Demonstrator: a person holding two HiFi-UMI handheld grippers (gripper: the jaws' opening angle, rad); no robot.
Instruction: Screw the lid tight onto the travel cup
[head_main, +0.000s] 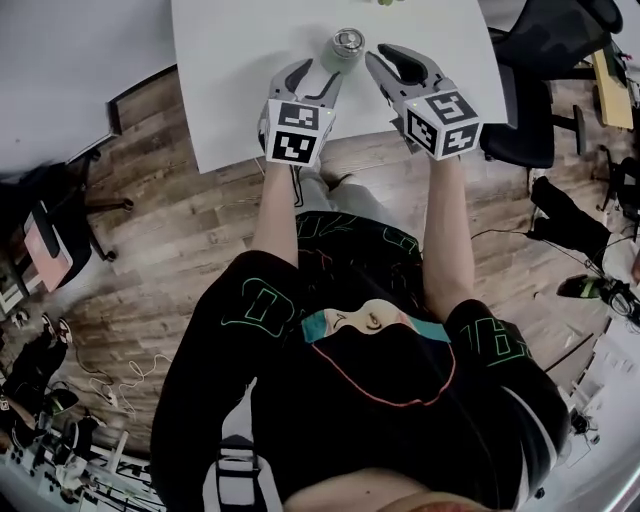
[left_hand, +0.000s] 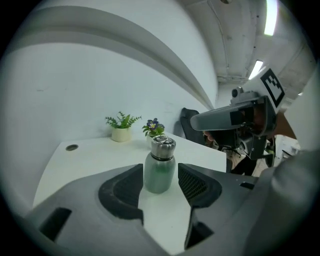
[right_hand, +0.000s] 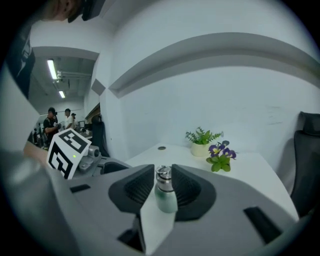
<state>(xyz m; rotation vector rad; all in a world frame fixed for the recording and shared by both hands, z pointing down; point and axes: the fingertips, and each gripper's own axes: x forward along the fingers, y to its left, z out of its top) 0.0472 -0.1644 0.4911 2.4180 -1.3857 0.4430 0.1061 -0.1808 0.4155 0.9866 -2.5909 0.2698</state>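
A small green travel cup (head_main: 347, 45) with a steel lid (left_hand: 163, 146) stands upright on the white table (head_main: 230, 80). My left gripper (head_main: 315, 80) is just short of it on the near left. In the left gripper view my left gripper (left_hand: 160, 172) is open and the cup's body (left_hand: 160, 172) shows in the gap, with a thin space at each pad. My right gripper (head_main: 395, 58) is near the cup's right. In the right gripper view my right gripper (right_hand: 163, 175) is narrowly open, and the lid (right_hand: 163, 176) shows through the gap, beyond the tips.
Two small potted plants (left_hand: 121, 129) (left_hand: 153, 128) stand at the back of the table, near a cable hole (left_hand: 72, 147). A black office chair (head_main: 540, 90) is at the table's right side. Below the table's near edge is wooden floor (head_main: 180, 230).
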